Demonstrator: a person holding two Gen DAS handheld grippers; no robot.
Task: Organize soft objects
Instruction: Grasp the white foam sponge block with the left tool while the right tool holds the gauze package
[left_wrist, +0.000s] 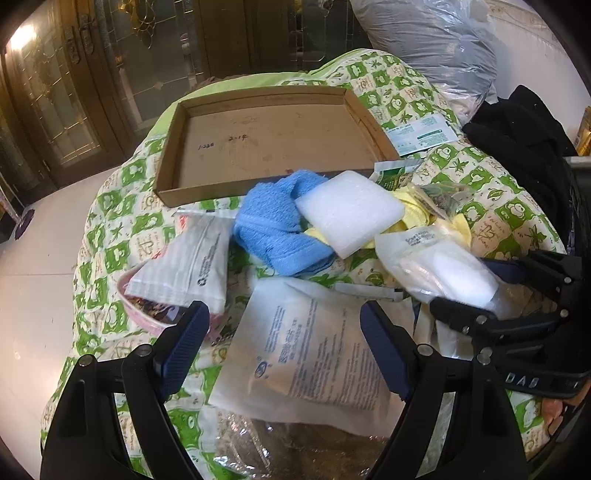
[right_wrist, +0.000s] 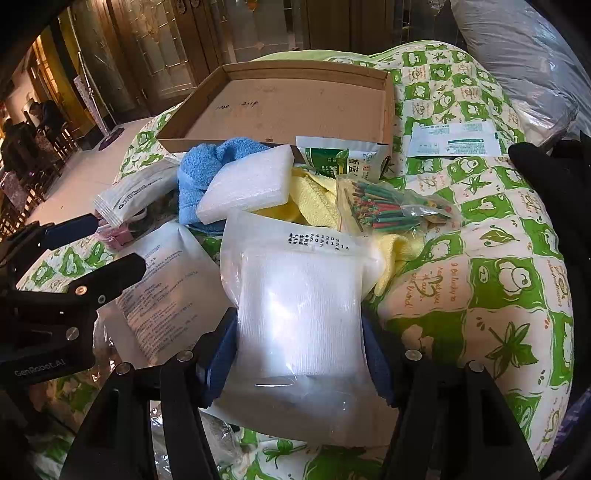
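A pile of soft things lies on a green-and-white quilt in front of a shallow cardboard tray (left_wrist: 266, 107) (right_wrist: 386, 99). It includes a blue towel (left_wrist: 273, 225) (right_wrist: 199, 166), a white foam pad (left_wrist: 351, 214) (right_wrist: 251, 181), a yellow cloth (right_wrist: 314, 203) and printed white pouches (left_wrist: 310, 354) (right_wrist: 166, 280). My right gripper (right_wrist: 301, 354) is shut on a clear bag of white gauze (right_wrist: 299, 302) (left_wrist: 439, 269), holding it by both sides. My left gripper (left_wrist: 284, 347) is open and empty above a printed white pouch.
A bag of coloured sticks (right_wrist: 388, 210), green sachets (right_wrist: 340, 158) (left_wrist: 421, 133) and a pink bowl (left_wrist: 147, 314) under a striped pouch (left_wrist: 188, 266) lie around the pile. Black fabric (left_wrist: 524, 136) and a plastic-wrapped grey bundle (left_wrist: 436, 40) sit at the right. Tiled floor lies left.
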